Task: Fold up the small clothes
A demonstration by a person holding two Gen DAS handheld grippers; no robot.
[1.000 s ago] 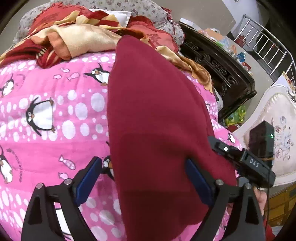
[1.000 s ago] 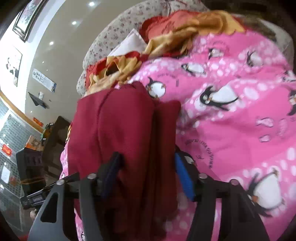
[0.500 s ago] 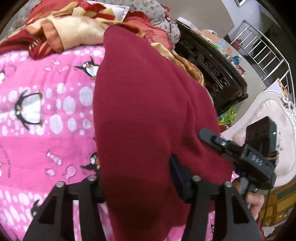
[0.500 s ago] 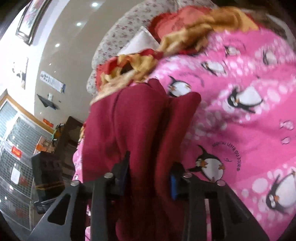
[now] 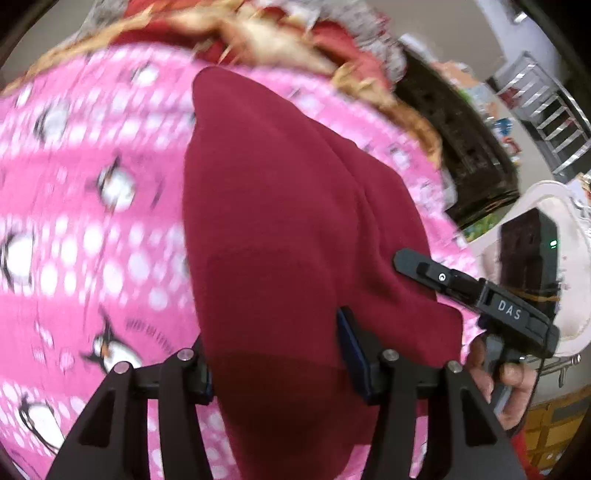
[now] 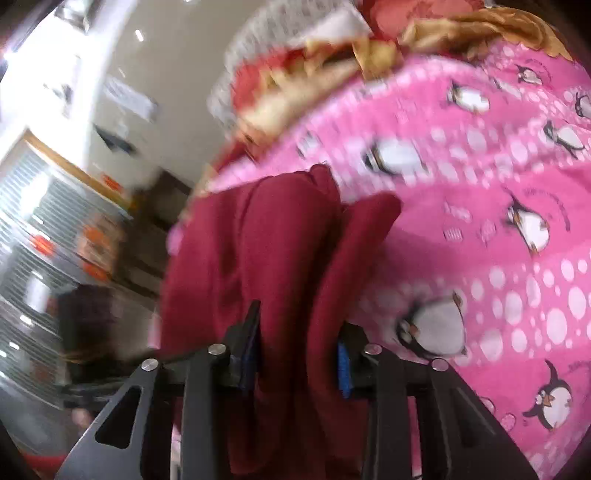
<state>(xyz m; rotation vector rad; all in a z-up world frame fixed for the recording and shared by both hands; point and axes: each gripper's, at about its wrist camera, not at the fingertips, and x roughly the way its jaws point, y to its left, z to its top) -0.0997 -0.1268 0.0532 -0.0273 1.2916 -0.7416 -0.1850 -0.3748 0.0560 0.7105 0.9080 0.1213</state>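
Observation:
A dark red garment (image 5: 288,229) is stretched over the pink penguin blanket (image 5: 85,236), held at both ends. My left gripper (image 5: 277,354) is shut on its near edge; the cloth hides the left pad, and the blue right pad (image 5: 351,350) presses its side. In the right wrist view the garment (image 6: 266,258) hangs bunched in folds, and my right gripper (image 6: 295,354) is shut on it. The right gripper also shows in the left wrist view (image 5: 480,299), at the garment's right edge.
A crumpled red and gold quilt (image 5: 266,33) lies at the blanket's far edge. A dark carved wooden cabinet (image 5: 465,147) stands to the right, a white upholstered chair (image 5: 569,229) beside it. A metal rack (image 5: 554,122) stands further back.
Both grippers closed from open onto the red garment and lifted it. The views shifted and blurred as both hands moved along the blanket.

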